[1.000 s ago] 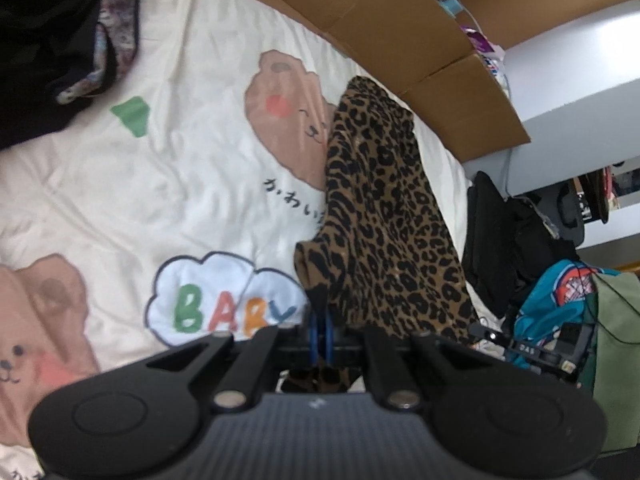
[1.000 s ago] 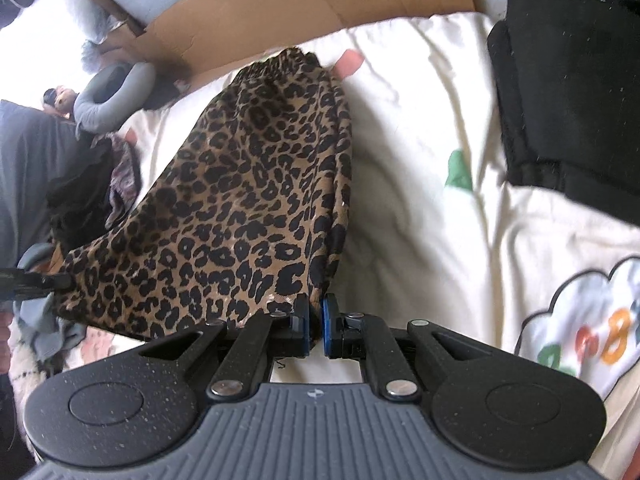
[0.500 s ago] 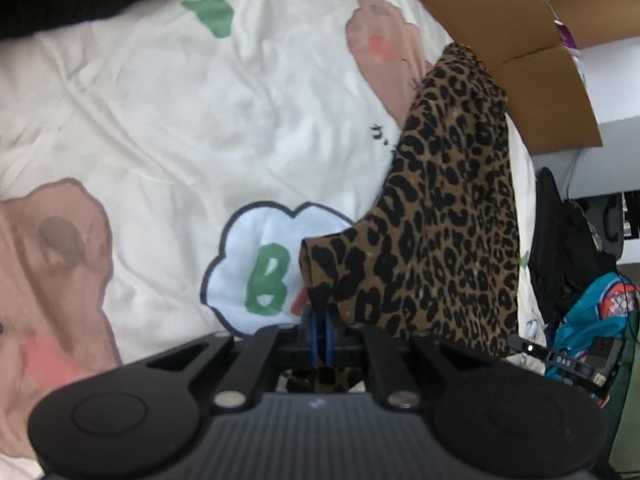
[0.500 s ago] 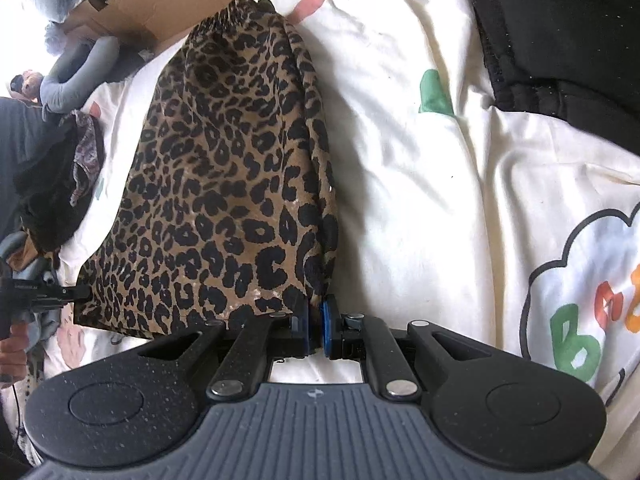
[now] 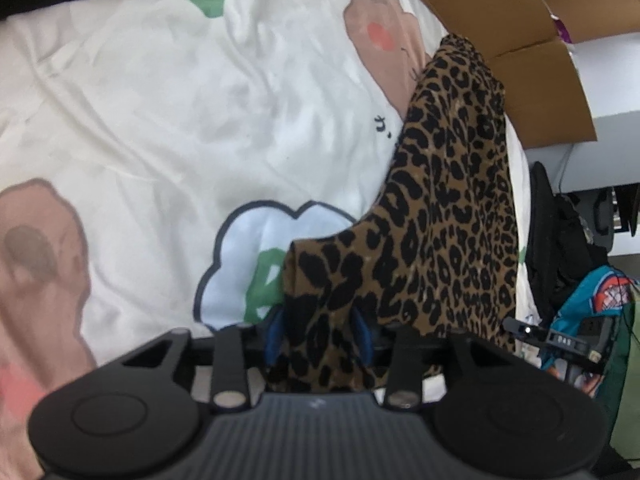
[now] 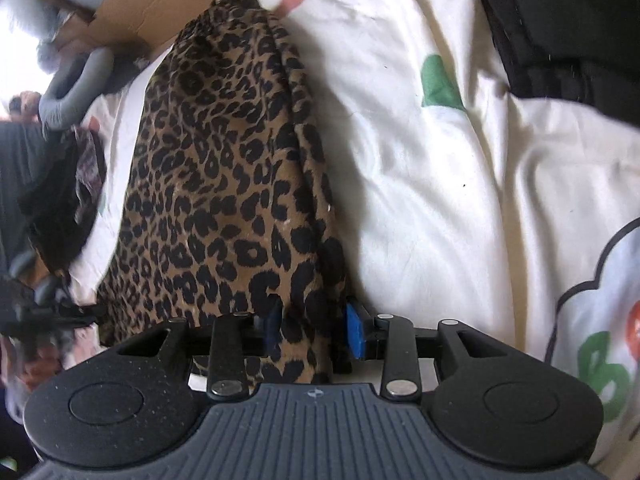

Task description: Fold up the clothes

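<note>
- Both the left gripper (image 5: 320,334) and right gripper (image 6: 314,326) stand spread apart, the leopard-print garment (image 5: 448,216) lying loose between their fingers on the bedsheet (image 5: 168,112)
- Pulling back could snag the cloth and ruin the lay

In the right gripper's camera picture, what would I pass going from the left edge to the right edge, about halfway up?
Dark patterned clothes pile → leopard-print garment → bare white bedsheet → cloud print on the sheet. Higher on the right lies a black garment.
</note>
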Available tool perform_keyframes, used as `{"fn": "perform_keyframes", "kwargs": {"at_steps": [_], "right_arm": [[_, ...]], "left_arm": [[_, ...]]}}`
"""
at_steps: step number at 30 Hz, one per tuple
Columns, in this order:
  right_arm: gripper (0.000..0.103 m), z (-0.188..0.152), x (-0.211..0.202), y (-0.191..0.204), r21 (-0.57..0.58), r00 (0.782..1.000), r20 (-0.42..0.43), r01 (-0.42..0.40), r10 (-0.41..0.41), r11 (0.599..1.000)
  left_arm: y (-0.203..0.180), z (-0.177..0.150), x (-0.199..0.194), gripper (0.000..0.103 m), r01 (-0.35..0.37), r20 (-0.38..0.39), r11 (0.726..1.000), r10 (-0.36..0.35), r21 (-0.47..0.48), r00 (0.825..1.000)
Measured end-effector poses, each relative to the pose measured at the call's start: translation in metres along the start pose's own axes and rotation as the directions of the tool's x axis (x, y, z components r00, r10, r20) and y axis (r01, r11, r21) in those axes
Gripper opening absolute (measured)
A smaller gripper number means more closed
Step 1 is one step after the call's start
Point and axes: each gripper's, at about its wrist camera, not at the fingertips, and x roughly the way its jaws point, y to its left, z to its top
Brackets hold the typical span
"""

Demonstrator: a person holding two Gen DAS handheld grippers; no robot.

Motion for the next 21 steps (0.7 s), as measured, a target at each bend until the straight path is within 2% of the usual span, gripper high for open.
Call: {"fn": "perform_keyframes", "kwargs": {"at_steps": [3, 6, 7, 8, 9, 10, 12, 21], "right_arm": [[0.039, 0.002, 0.005, -0.004, 0.023, 1.0, -0.015, -0.026, 0.026, 0.999], [0.026, 0.003, 0.009, -0.004, 0.02, 0.999, -0.034, -0.034, 0.034, 0.999], [0.017, 0.003, 0.01, -0.002, 0.013, 0.999, -0.039, -0.031, 0.031, 0.999], [0.008, 0.003, 0.01, -0.002, 0.009, 0.999, -0.041, -0.027, 0.027, 1.0], [0.005, 0.003, 0.011, -0.001, 0.003, 0.999, -0.043, -0.023, 0.023, 1.0], [0.004, 0.003, 0.011, 0.0, -0.003, 0.999, -0.042, -0.02, 0.019, 1.0], [0.002, 0.002, 0.009, 0.004, -0.017, 0.999, -0.038, -0.008, 0.007, 1.0], [0.001, -0.004, -0.019, 0.012, -0.027, 1.0, -0.016, -0.021, 0.021, 0.999]], "left_arm": [[0.001, 0.0, 0.003, 0.046, 0.013, -0.007, 1.0, -0.012, 0.018, 1.0], [0.002, -0.003, 0.006, 0.044, 0.029, -0.023, 0.999, -0.029, 0.03, 0.999], [0.002, -0.004, 0.006, 0.041, 0.026, -0.023, 0.999, -0.025, 0.03, 0.999], [0.002, -0.004, 0.006, 0.03, 0.023, -0.024, 0.999, -0.022, 0.03, 0.999], [0.002, -0.005, 0.005, 0.022, 0.025, -0.024, 0.999, -0.025, 0.03, 0.999], [0.001, -0.006, 0.003, 0.01, 0.03, -0.024, 0.999, -0.029, 0.029, 0.999], [0.0, -0.007, -0.001, 0.007, 0.039, -0.024, 0.999, -0.039, 0.029, 0.999], [-0.006, -0.013, -0.019, 0.005, 0.081, -0.026, 0.996, -0.08, 0.028, 0.996]]}}
